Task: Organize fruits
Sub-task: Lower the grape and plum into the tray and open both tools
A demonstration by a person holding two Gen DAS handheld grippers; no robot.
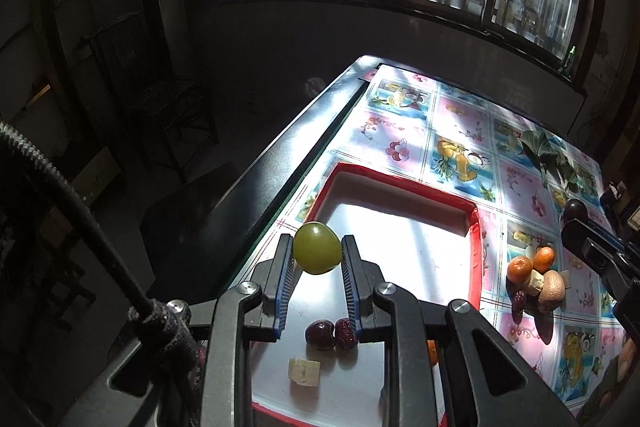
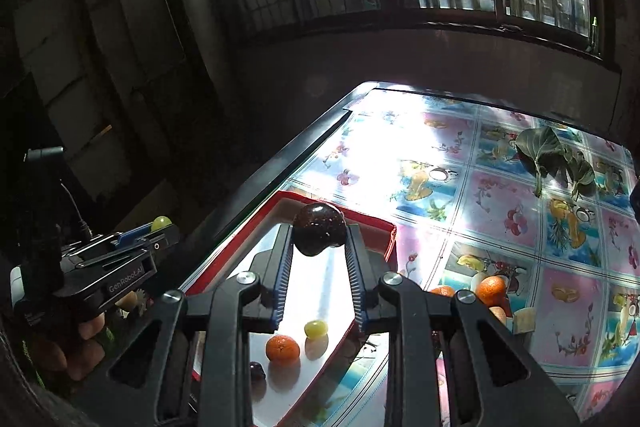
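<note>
Near, left wrist view: left tool pinched on a green grape, pads at its widest part, fruit held clear above the tray. The grape looks light, smooth and wet-slick, with thin skin; too much squeeze would likely split it and too little would let it squirt out. Hold across the middle, as now.

Below it, on the white floor of the red-rimmed tray: two dark red dates touching each other, and a pale cube just in front of them. The dates look wrinkled and fairly firm, probably forgiving to grip.

Right wrist view: right tool closed on a dark, glossy round fruit, perhaps a plum; which fruit I cannot tell. It is gripped on its flanks, with its lower end hanging free. It seems heavier than the grape, and its polished skin is likely to slip.

In the tray under it: a small orange, a second green grape just beside it, and a dark fruit partly hidden.

Further out on the bench, right of the tray: a loose heap of small oranges, a brown fruit, a pale cube and a date, still unsorted. The oranges' dimpled rind should give the best purchase.

Far: green leaves on the patterned cloth.
</note>
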